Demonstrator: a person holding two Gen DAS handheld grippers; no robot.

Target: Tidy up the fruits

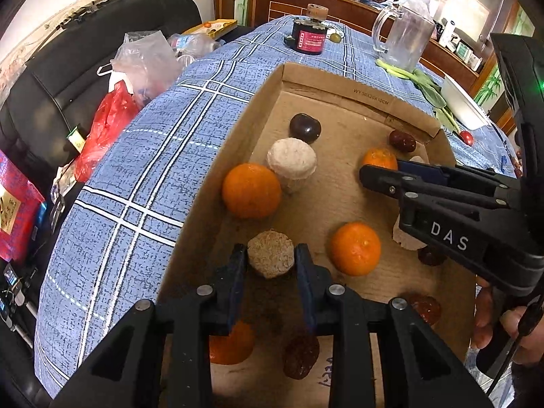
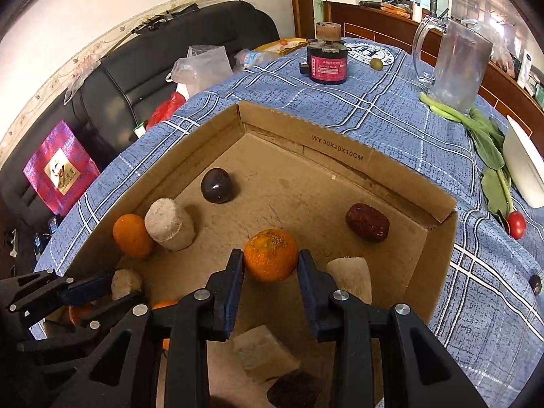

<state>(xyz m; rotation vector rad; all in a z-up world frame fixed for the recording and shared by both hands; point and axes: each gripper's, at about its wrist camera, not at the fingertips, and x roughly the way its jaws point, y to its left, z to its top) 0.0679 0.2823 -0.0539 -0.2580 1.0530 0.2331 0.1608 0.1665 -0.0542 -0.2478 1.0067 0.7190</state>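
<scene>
An open cardboard box [image 1: 340, 85] [image 2: 340, 149] lies on a blue checked cloth. It holds several oranges, beige cut chunks and dark red fruits. In the left wrist view my left gripper [image 1: 271, 255] reaches down into the box. A beige chunk [image 1: 271, 261] [image 2: 124, 280] rests on the floor between its pads, which stand close beside it without gripping. My right gripper [image 2: 271, 259] is shut on a speckled orange [image 2: 271, 255] [image 1: 377, 156] low over the box's middle. Each gripper shows in the other view: the left gripper [image 2: 125, 289] and the right gripper [image 1: 377, 166].
Loose in the box are an orange [image 1: 251, 190], a white chunk [image 1: 291, 159], a dark plum [image 1: 305, 128] and a red date [image 2: 367, 222]. Behind the box stand a black jar [image 2: 328, 63] and a glass mug [image 2: 455, 64]. Greens, a white dish and a tomato [image 2: 516, 225] lie right.
</scene>
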